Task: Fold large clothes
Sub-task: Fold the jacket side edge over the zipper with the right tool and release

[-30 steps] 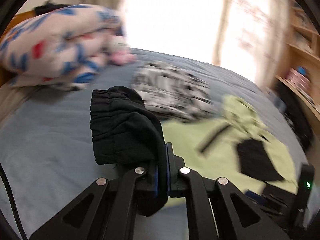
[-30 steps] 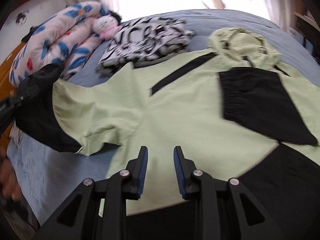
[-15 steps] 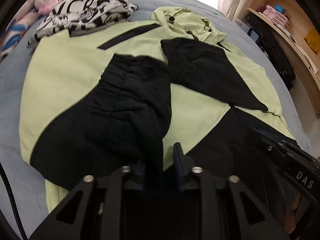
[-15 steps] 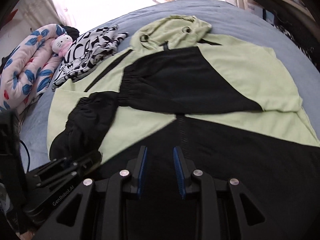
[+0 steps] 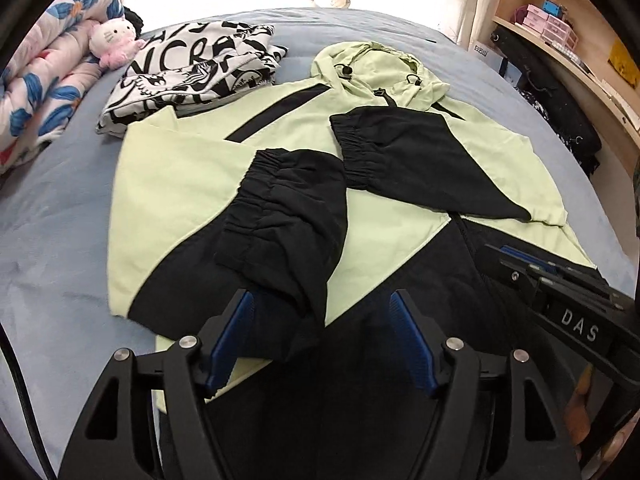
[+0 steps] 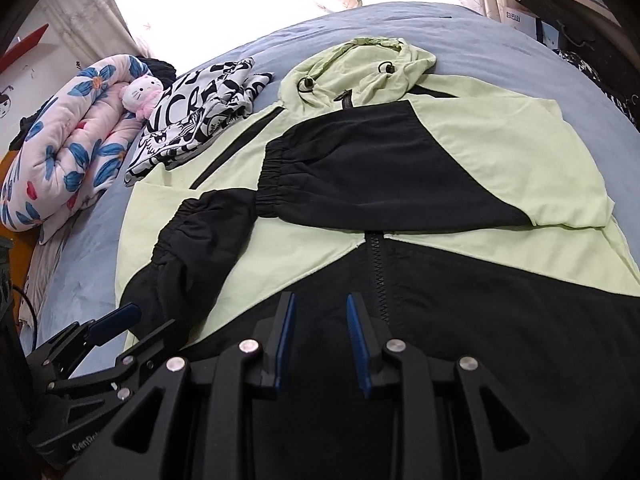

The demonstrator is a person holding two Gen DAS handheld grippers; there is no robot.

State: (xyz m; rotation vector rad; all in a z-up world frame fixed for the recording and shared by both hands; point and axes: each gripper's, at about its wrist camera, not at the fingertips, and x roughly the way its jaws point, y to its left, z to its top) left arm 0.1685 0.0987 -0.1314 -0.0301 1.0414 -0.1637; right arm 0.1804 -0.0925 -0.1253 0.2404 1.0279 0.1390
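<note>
Both left gripper [image 5: 320, 336] fingers just spread apart, black sleeve [image 5: 280, 232] between them untouched, right gripper [image 6: 320, 340] empty, part-open.

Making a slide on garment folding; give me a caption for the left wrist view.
Left gripper open above the green-and-black hooded jacket on the blue bed, both black sleeves folded across its front.

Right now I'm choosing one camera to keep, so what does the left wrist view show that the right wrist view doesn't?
Only the left wrist view shows the left gripper head-on, jaws just opened wide with the black sleeve lying loose between them, plus pink boxes on a shelf. Only the right wrist view shows the right gripper head-on, empty, jaws narrowly apart over the black hem. Both show the green jacket with sleeves folded in, the printed shirt and the plush toy.
</note>
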